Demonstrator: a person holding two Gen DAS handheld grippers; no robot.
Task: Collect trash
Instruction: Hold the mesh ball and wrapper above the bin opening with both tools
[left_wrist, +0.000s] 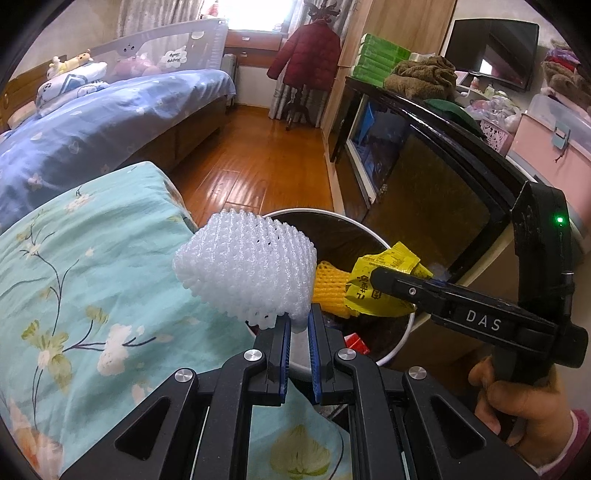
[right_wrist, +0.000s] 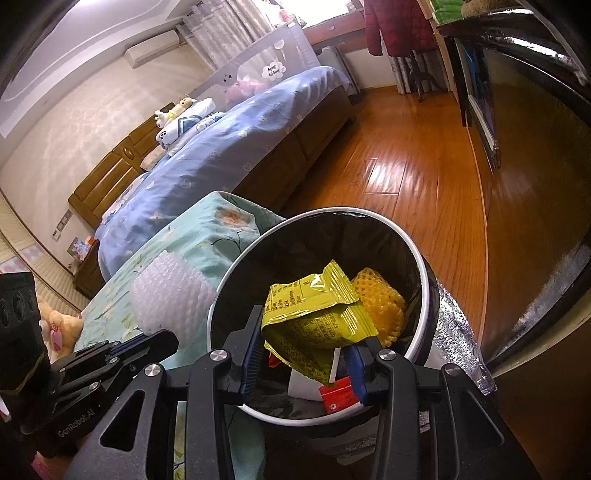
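Gripping a white foam mesh fruit sleeve (left_wrist: 245, 267) by its lower edge, the left claw (left_wrist: 299, 325) is pinched nearly closed beside the round white-rimmed, black-lined trash bin (right_wrist: 424, 266); just to its right, the right claw (right_wrist: 304, 354) clamps a crumpled yellow snack wrapper (right_wrist: 317, 317) above the bin's mouth, a yellow foam net (right_wrist: 380, 310) lying inside just beyond it, the teal floral bedspread (left_wrist: 92, 258) to the left

"DAS" on the right gripper (left_wrist: 373, 277); "GenRobot.AI" on the left gripper (right_wrist: 147, 341); yellow wrapper (right_wrist: 317, 325) print illegible.
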